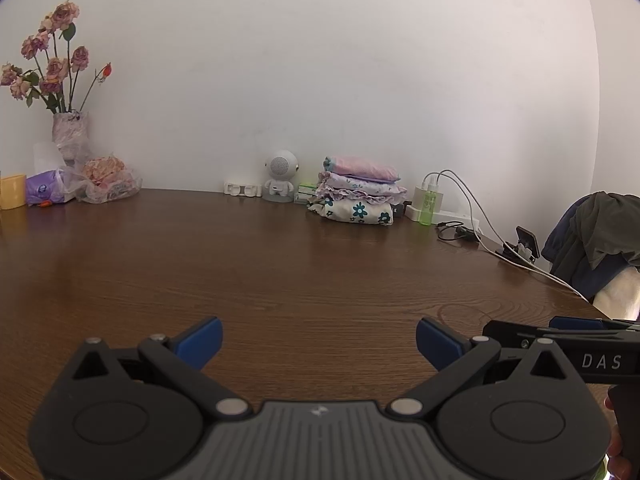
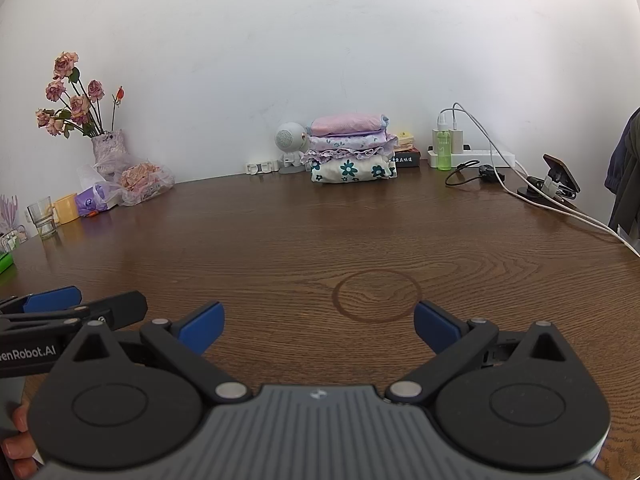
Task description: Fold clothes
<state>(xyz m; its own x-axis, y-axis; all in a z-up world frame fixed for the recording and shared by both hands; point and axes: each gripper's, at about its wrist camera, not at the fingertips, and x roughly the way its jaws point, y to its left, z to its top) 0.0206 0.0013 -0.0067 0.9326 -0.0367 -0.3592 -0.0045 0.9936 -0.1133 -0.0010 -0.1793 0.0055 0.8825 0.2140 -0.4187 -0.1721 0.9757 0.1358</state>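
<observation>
The stack of folded clothes (image 2: pixel 352 150) sits at the far edge of the dark brown wood-grain worktop (image 2: pixel 320 240), against the white wall. Its long axis runs left to right along the wall, folded edges facing the cameras: a pink piece on top, lilac frilled pieces in the middle, a cream piece with teal flowers at the bottom.

The left gripper (image 1: pixel 319 344) and the right gripper (image 2: pixel 319 326) hover side by side over the near part of the worktop, well apart from the stack. Both point towards the wall, blue-padded jaws spread wide and holding nothing.

Just left of the stack stands a small white astronaut-shaped figure (image 2: pixel 291 146). To its right are a green spray bottle (image 2: pixel 443 148), a white power strip (image 2: pixel 472 156) with plugged-in chargers and white cables trailing off the worktop's right edge, and a phone on a black stand (image 2: pixel 558 178). Dark garments (image 1: pixel 600 232) hang over a chair at the right. At the far left stand a vase of dried pink roses (image 2: pixel 106 144), crumpled plastic bags (image 2: pixel 136 182), a yellow cup (image 2: pixel 66 208) and a clear glass (image 2: pixel 42 216). A faint ring mark (image 2: pixel 376 294) shows on the bare wood between the grippers and the stack.
</observation>
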